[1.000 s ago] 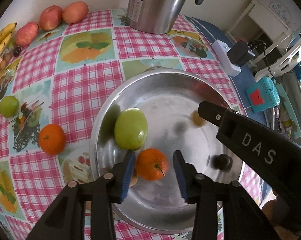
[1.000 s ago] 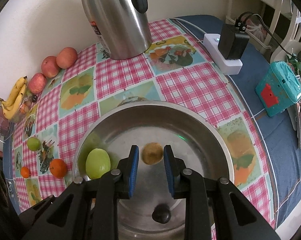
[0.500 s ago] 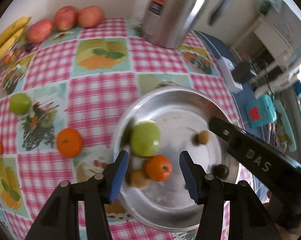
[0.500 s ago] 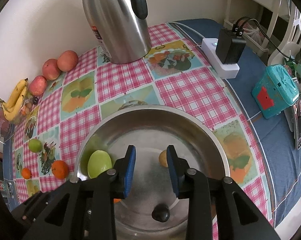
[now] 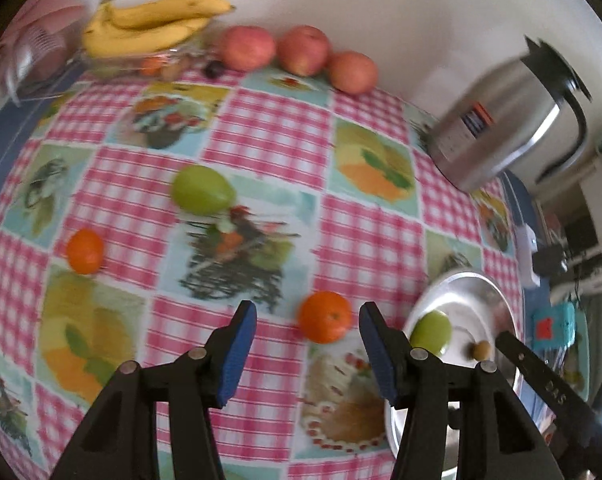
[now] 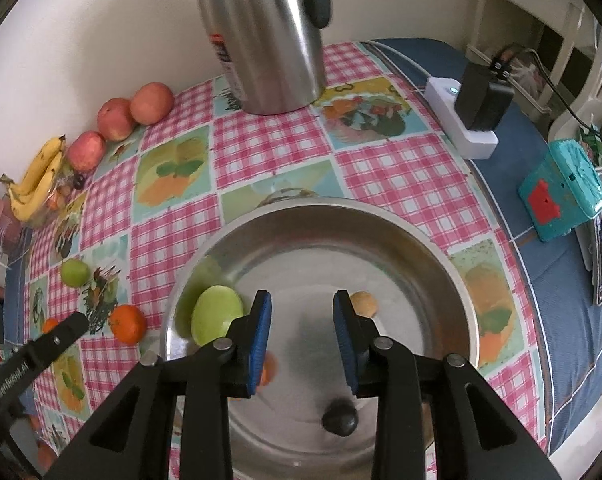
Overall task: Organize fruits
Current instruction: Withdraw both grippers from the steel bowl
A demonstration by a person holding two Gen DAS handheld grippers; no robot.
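left gripper point(image 5: 304, 354): fingers spread wide, nothing between the pads. an orange point(image 5: 325, 316) sits on the checked tablecloth point(image 5: 269, 128) just beyond the tips, nearer the right finger, not touching either. open cloth lies to its left, up to a green fruit point(image 5: 203, 190) and a second orange point(image 5: 85, 250). the steel bowl point(image 5: 497, 300) is cut off behind the right finger; only its left part shows.

right gripper point(image 6: 301, 340): fingers apart, empty, poised over the bowl's bare centre. in the bowl: a green fruit point(image 6: 217, 313) at the left wall, a small tan fruit point(image 6: 364, 303) just beside the right finger, a dark round one point(image 6: 340, 416) near the front, and an orange one point(image 6: 268, 368) mostly hidden behind the left finger.

bananas point(image 5: 153, 26) and three apples point(image 5: 301, 50) line the far wall edge. kettle point(image 6: 261, 32) top is out of frame in the right view. left view is blurred.
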